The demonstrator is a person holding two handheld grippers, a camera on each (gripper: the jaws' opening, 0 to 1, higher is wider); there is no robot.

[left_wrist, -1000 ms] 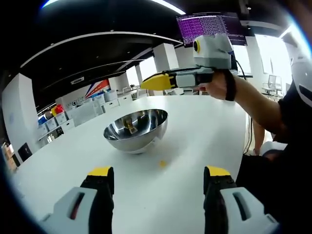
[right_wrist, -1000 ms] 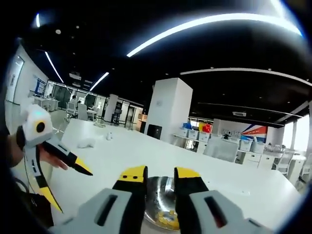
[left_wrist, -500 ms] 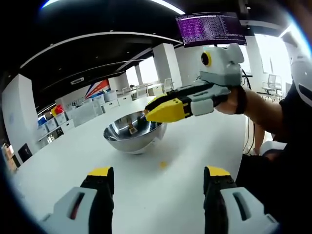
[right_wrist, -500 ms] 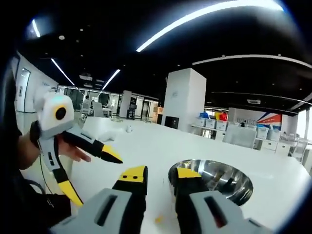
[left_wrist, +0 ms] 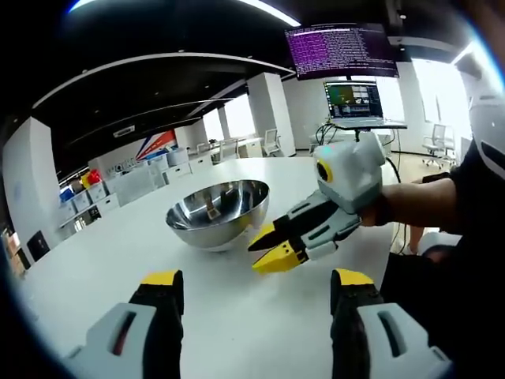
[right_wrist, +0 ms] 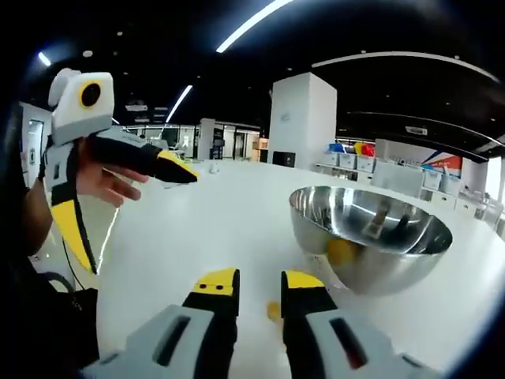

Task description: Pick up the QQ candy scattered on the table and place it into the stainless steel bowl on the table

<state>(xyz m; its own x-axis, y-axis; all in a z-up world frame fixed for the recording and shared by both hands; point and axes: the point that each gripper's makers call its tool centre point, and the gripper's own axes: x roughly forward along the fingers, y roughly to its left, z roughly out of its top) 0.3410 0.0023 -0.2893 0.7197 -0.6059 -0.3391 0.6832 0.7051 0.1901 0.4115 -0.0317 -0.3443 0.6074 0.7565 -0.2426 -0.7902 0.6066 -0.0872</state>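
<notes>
The right claw (right_wrist: 259,286) is hanging low over the desk (right_wrist: 197,229), jaws slightly apart, a yellow QQ candy (right_wrist: 273,309) lying directly ahead between them — beside the bowl (right_wrist: 369,237); the left claw (left_wrist: 251,284) is gaping wide, farther off.

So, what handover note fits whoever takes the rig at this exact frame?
Right gripper: jaws a little apart, nothing held, low over the white table with a yellow candy between the tips.
Left gripper: open, empty, hovering back from the stainless steel bowl.
Done: cannot tell what is in the bowl.
Left: close on that candy, lift it, drop it into the bowl.
</notes>
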